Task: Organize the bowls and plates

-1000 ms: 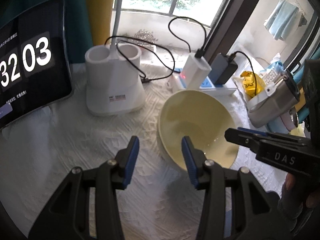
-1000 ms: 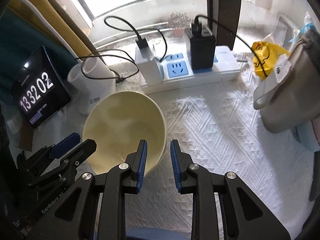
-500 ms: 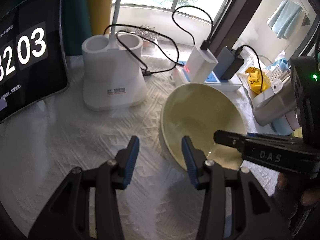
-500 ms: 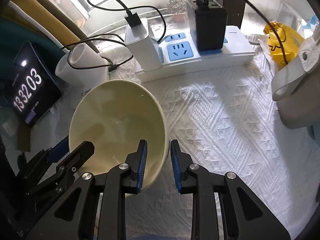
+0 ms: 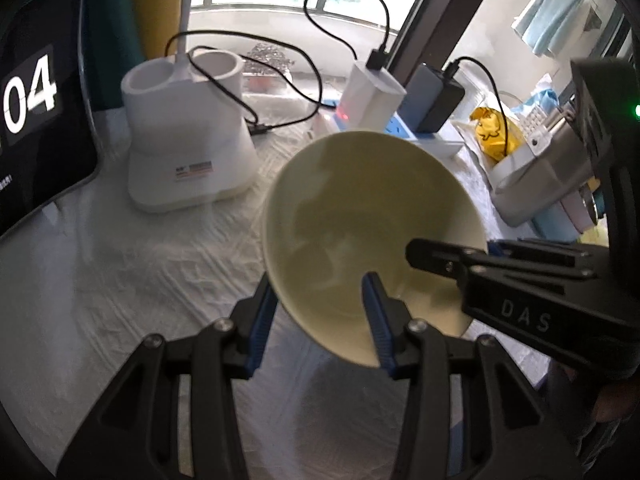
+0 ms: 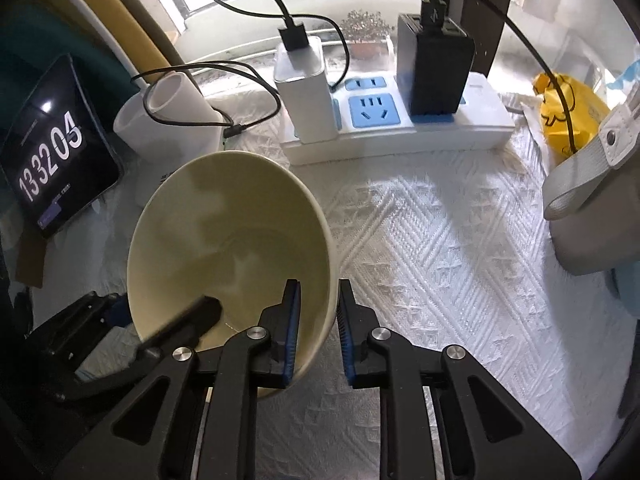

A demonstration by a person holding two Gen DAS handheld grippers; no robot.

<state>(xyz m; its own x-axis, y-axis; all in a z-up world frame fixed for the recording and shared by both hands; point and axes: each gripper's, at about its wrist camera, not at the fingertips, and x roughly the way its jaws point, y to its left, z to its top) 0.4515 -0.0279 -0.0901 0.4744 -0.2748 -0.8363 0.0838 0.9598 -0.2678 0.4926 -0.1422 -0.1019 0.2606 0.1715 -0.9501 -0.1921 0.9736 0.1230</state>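
Note:
A pale yellow bowl (image 5: 360, 220) is held tilted above the white tablecloth; it also shows in the right wrist view (image 6: 228, 240). My right gripper (image 6: 318, 320) is shut on the bowl's near rim, one finger inside and one outside. It shows in the left wrist view (image 5: 480, 256) at the bowl's right edge. My left gripper (image 5: 320, 312) is open, its fingers straddling the bowl's other rim, one finger inside (image 6: 192, 316), without visibly clamping it.
A white holder (image 5: 188, 136) with cables, a clock tablet (image 6: 52, 148), a power strip (image 6: 400, 124) with chargers, a grey bag (image 6: 592, 200) and a yellow bag (image 6: 564, 116) ring the white cloth (image 6: 440, 260).
The bowl was lifted and tilted by my right gripper and brought closer. My left gripper's fingers now straddle its rim. The clock went from 03 to 04.

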